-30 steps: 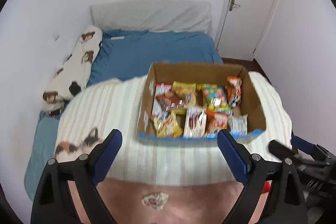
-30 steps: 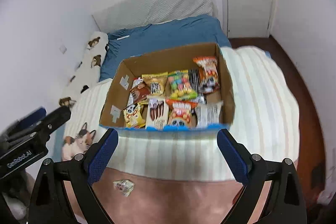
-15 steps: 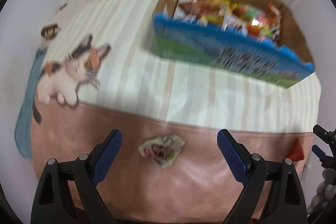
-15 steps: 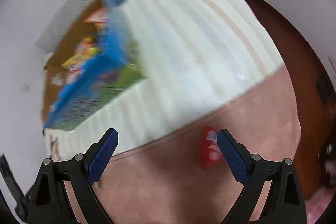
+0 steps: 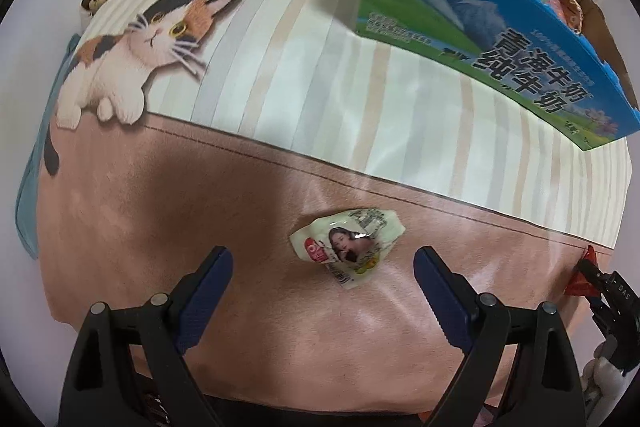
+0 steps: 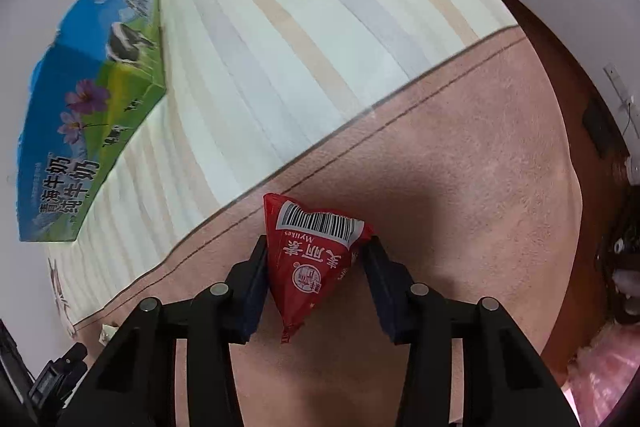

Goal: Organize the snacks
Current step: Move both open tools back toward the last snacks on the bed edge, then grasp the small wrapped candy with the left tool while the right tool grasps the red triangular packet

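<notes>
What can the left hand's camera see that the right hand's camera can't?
Only the left wrist view shows the printed cat on the blanket, the white snack packet lying between the open left gripper, and snacks poking out of the box top. Only the right wrist view shows the barcode and writing on the red triangle packet, squeezed by the right gripper, plus the brown floor. Both show the blue milk box, the striped and pink blanket, and a bit of that red packet.
</notes>
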`<action>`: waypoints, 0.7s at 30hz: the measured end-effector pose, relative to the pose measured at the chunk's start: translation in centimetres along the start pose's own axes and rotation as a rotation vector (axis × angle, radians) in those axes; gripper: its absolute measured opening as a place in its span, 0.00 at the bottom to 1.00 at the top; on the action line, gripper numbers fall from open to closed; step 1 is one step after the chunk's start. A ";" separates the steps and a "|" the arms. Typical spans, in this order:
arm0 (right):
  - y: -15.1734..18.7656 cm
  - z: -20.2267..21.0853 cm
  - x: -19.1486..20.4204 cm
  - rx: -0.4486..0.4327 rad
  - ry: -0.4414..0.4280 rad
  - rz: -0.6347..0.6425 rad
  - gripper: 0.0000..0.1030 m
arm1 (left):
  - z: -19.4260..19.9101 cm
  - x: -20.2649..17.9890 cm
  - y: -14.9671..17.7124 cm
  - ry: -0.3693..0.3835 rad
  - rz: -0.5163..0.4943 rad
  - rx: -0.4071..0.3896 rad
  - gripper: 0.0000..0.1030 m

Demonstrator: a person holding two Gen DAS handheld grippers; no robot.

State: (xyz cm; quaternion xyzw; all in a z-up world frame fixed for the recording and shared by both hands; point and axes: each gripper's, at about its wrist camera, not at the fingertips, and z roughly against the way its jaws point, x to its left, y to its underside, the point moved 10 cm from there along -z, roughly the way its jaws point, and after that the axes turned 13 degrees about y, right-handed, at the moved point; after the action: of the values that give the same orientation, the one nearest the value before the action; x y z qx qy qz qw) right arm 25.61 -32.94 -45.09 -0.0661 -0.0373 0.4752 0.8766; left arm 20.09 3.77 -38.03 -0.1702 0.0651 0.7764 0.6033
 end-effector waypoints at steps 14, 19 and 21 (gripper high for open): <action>9.3 1.6 14.1 0.065 -0.143 0.335 0.46 | -6.4 -0.6 0.6 0.048 -0.041 0.149 0.90; 12.1 0.1 15.9 0.105 -0.125 0.395 0.46 | -7.5 0.8 1.0 0.052 0.002 0.126 0.75; 12.5 -0.6 16.2 0.119 -0.117 0.395 0.47 | -7.2 1.2 0.9 0.050 0.001 0.110 0.69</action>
State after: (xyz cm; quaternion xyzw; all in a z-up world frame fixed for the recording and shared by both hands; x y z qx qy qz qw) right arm 24.17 -12.65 -47.54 0.0076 -0.0462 0.6422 0.7651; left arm 20.31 2.40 -45.28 -0.1563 0.1229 0.7674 0.6095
